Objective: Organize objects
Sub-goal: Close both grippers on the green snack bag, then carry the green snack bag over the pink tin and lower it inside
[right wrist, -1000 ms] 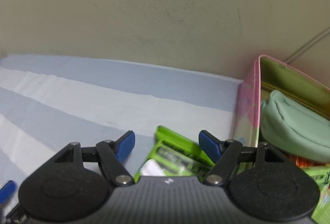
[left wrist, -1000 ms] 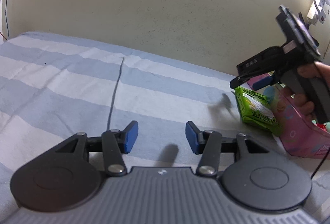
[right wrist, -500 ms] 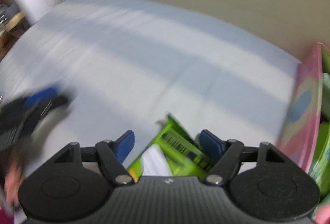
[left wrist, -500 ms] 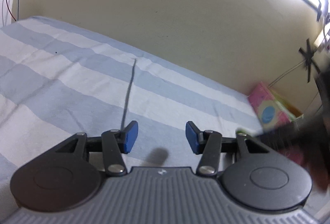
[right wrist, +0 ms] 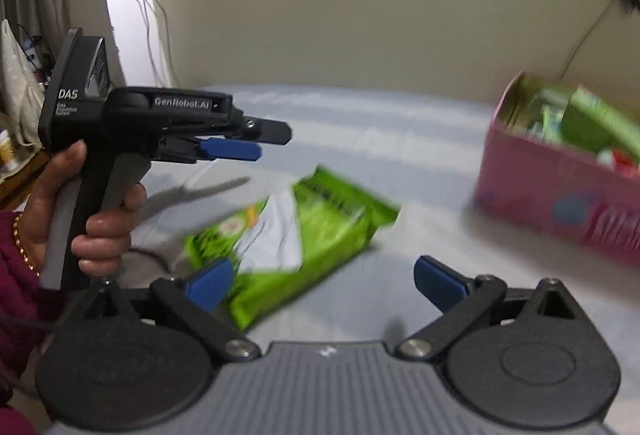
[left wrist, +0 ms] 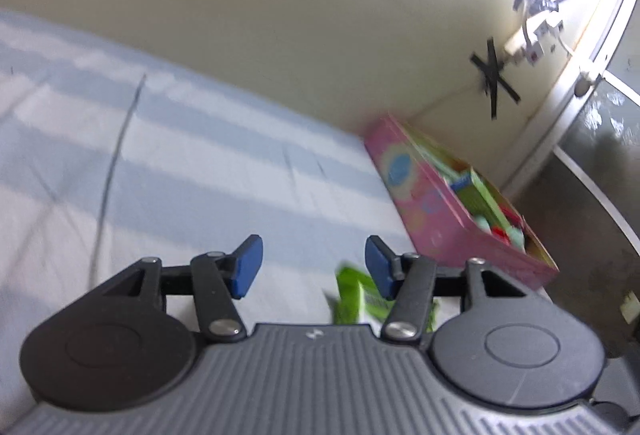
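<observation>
While your left gripper (left wrist: 310, 265) opens its fingers on nothing beside the green packet (left wrist: 360, 301) on the bed (left wrist: 180, 155), your right gripper (right wrist: 320, 279) spreads empty fingers above that packet, near the pink box (right wrist: 540, 191).

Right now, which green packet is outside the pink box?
The green packet lying flat on the striped sheet, just ahead of the right gripper. The other green packs stand inside the pink box.

A bright green packet (right wrist: 304, 239) with a white patch lies on blue-and-white striped bedding (right wrist: 400, 139). At three o'clock stands a pink box (right wrist: 560, 195) with blue circles; blue pads tip both black grippers.
</observation>
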Demonstrator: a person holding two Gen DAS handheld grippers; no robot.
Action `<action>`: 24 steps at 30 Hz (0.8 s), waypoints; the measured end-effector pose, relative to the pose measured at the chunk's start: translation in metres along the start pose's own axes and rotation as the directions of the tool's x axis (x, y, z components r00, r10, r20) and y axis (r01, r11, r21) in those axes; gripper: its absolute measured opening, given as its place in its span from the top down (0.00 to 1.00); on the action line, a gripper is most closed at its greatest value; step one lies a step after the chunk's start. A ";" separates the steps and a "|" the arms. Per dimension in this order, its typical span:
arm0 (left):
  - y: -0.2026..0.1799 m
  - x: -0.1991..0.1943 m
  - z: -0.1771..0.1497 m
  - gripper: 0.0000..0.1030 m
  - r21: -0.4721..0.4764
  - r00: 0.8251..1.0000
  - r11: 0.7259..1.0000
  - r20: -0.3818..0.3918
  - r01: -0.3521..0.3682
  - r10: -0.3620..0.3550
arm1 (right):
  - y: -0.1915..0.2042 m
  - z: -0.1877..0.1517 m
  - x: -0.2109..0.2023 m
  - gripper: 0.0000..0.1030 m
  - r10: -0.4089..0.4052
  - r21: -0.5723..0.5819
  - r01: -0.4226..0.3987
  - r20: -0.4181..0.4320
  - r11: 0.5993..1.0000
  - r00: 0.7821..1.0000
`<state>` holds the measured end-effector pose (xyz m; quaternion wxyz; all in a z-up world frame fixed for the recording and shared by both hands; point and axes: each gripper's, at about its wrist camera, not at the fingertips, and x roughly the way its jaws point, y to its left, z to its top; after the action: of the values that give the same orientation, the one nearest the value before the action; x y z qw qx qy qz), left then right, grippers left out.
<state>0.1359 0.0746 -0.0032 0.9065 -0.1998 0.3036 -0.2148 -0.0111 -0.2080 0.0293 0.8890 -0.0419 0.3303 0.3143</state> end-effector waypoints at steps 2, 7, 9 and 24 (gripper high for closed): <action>-0.008 0.003 -0.010 0.43 0.017 0.999 1.000 -0.039 0.003 -0.003 | 0.005 0.000 0.007 0.02 0.003 -0.033 -0.003 -0.011 0.999 1.000; -0.020 0.003 -0.018 0.43 0.060 0.994 0.998 -0.103 0.027 -0.021 | 0.009 0.003 0.021 0.02 0.026 -0.064 -0.027 -0.029 0.998 0.999; -0.021 0.004 -0.020 0.43 0.064 0.991 0.997 -0.128 0.034 -0.026 | 0.010 0.006 0.027 0.02 0.029 -0.063 -0.031 -0.042 0.998 0.999; -0.047 0.012 -0.016 0.46 0.101 0.990 0.995 -0.143 0.001 0.014 | 0.011 0.017 0.042 0.28 0.064 -0.054 -0.064 0.008 0.997 0.998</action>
<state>0.1220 0.0260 0.0021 0.8920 -0.1371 0.3573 -0.2407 0.0161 -0.1720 0.0181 0.8787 -0.0537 0.3185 0.3515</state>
